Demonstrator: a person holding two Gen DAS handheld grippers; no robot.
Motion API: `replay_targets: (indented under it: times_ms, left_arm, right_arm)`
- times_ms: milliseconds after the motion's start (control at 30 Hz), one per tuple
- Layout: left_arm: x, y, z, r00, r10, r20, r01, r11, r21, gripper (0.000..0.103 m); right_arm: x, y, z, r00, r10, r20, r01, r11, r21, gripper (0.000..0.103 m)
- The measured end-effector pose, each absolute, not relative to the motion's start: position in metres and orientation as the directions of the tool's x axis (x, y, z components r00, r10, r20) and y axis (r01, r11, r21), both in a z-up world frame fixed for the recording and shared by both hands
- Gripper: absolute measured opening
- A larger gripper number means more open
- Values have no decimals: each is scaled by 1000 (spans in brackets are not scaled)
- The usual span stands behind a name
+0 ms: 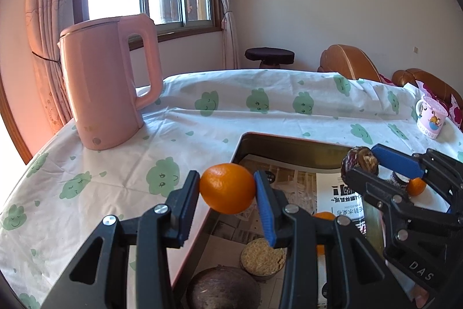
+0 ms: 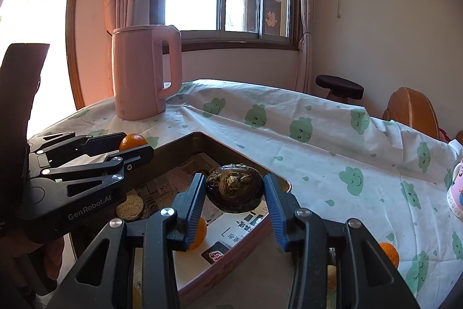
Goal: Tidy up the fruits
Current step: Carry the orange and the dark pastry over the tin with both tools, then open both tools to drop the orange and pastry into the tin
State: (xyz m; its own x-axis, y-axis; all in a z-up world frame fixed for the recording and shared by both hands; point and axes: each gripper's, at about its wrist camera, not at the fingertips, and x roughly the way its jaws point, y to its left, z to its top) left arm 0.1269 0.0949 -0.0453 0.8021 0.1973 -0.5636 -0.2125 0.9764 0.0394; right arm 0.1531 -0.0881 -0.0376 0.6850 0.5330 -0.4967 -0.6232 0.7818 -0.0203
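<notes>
Left hand-held gripper (image 1: 227, 188) clamped on orange (image 1: 227, 188); right hand-held gripper (image 2: 234, 191) clamped on dark wrinkled fruit (image 2: 235, 187). Tin tray (image 2: 231, 259) directly beneath both, right one nearer its middle.

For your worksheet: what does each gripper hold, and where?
Left gripper: orange, fingers on opposite sides. Right gripper: dark wrinkled fruit, likewise.

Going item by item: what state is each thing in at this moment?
Left gripper: shut on an orange, held in the air.
Right gripper: shut on a dark fruit, held above the tray.
Kettle: upright, lid closed.
Mug: upright on the tablecloth.
</notes>
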Motion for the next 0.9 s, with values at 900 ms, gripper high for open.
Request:
replay_targets:
  times_ms: [900]
  left_arm:
    - [138, 84, -53, 773, 195, -603, -177, 980, 91, 43]
  right_arm:
    - [170, -81, -48, 637, 508, -580, -619, 785, 8, 44]
